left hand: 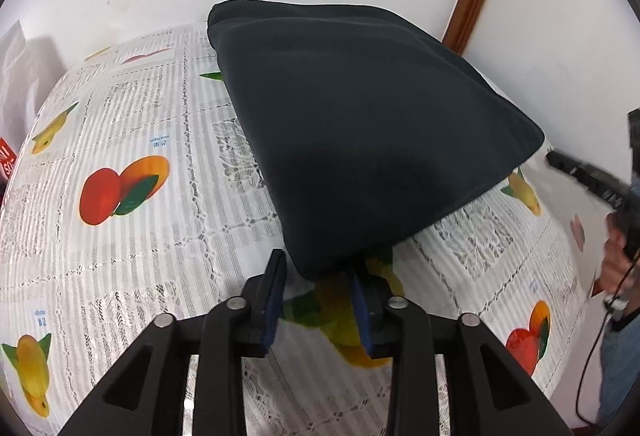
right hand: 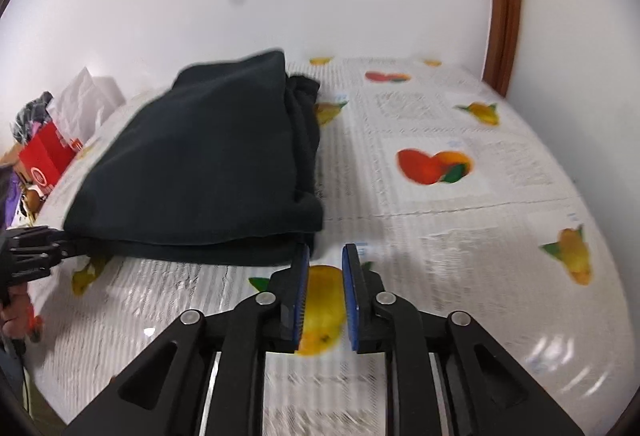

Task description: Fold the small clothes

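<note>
Parted and empty, the right gripper (right hand: 325,256) sits just beside the folded dark garment (right hand: 208,163) on the fruit-print tablecloth (right hand: 460,236); soft and floppy, probably best pinched at corners. Left gripper (left hand: 318,270) spread at its near corner.

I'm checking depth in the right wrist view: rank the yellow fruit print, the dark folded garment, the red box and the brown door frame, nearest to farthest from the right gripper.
1. Yellow fruit print, between the fingers.
2. Dark folded garment, ahead left.
3. Red box, far left.
4. Brown door frame, far right.
</note>
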A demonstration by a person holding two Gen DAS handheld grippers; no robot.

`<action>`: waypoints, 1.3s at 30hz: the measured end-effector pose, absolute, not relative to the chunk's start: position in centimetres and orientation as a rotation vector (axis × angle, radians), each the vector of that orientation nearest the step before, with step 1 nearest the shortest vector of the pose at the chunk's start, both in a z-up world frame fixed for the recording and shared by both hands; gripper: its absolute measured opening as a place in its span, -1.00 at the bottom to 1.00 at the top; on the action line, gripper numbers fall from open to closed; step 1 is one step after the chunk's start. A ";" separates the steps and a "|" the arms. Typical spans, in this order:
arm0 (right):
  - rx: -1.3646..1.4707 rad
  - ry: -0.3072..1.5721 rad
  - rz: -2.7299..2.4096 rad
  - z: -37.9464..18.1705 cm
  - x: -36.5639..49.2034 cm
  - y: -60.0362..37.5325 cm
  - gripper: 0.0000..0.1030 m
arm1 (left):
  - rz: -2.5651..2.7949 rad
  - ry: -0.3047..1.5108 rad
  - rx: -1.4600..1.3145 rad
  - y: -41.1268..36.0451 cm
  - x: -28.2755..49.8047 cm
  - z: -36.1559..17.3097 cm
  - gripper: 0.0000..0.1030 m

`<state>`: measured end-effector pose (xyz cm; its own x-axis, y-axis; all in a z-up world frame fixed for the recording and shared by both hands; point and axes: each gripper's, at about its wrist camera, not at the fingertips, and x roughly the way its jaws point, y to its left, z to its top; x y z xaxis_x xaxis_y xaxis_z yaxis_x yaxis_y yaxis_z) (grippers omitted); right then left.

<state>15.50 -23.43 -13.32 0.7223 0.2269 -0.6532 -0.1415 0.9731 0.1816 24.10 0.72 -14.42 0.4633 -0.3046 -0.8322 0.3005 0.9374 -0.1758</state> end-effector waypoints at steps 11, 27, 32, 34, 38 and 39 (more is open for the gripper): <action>0.186 0.723 0.277 -12.3 22.5 -20.8 -0.31 | -0.424 0.942 -0.082 2.1 22.3 -11.2 0.01; 0.290 0.665 0.270 -13.6 22.8 -21.9 -0.93 | -0.307 0.960 -0.133 2.9 27.8 -11.9 0.11; 0.307 0.696 0.290 -13.1 24.7 -21.6 -0.82 | -0.305 0.962 -0.124 2.6 28.3 -11.7 0.11; 0.312 0.706 0.295 -13.1 25.8 -21.3 -0.80 | -0.306 0.963 -0.121 2.5 28.4 -11.6 0.11; 0.274 0.726 0.289 -13.7 27.2 -20.2 -0.92 | -0.301 0.968 -0.113 2.3 28.8 -11.6 0.15; 0.260 0.712 0.293 -13.6 27.1 -20.0 -0.92 | -0.302 0.969 -0.111 2.3 29.0 -11.6 0.15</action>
